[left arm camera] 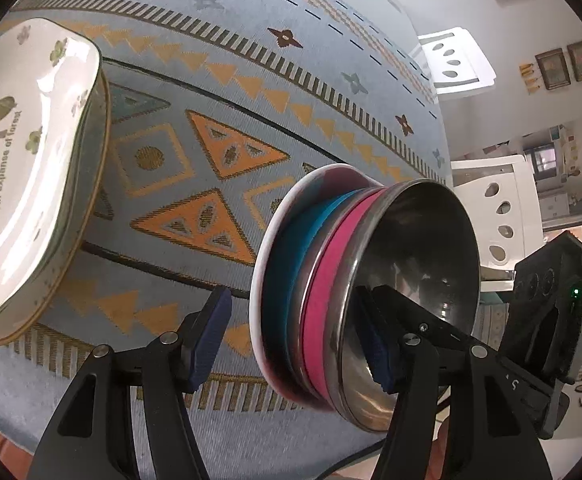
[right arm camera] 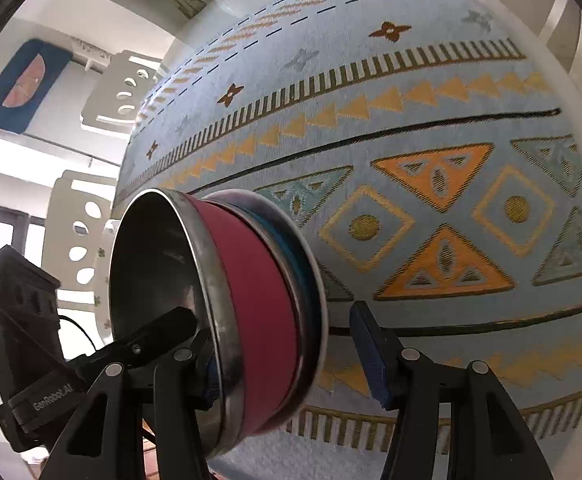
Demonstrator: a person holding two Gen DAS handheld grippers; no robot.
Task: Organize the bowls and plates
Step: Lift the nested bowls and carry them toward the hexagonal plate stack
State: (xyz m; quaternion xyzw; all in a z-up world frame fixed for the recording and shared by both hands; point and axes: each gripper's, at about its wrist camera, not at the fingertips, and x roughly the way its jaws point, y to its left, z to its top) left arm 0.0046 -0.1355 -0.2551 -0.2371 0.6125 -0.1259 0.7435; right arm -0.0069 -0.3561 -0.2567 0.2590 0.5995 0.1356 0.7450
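Both the left claw (left arm camera: 291, 340) and the right claw (right arm camera: 287, 354), half open, clamp a stack of steel bowls (left arm camera: 371, 280), pink- and blue-banded, on a white plate (left arm camera: 263, 264) above the woven tabletop (left arm camera: 211, 80).

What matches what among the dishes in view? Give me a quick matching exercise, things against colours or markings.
Things:
1. top bowl of the stack
2. second bowl of the stack
3. bottom dish of the stack
4. printed plate off to the side

Colours or markings:
a. blue band
b. green trees and lettering
c. pink band outside, bare steel inside
d. white rim

Pairs: 1-c, 2-a, 3-d, 4-b
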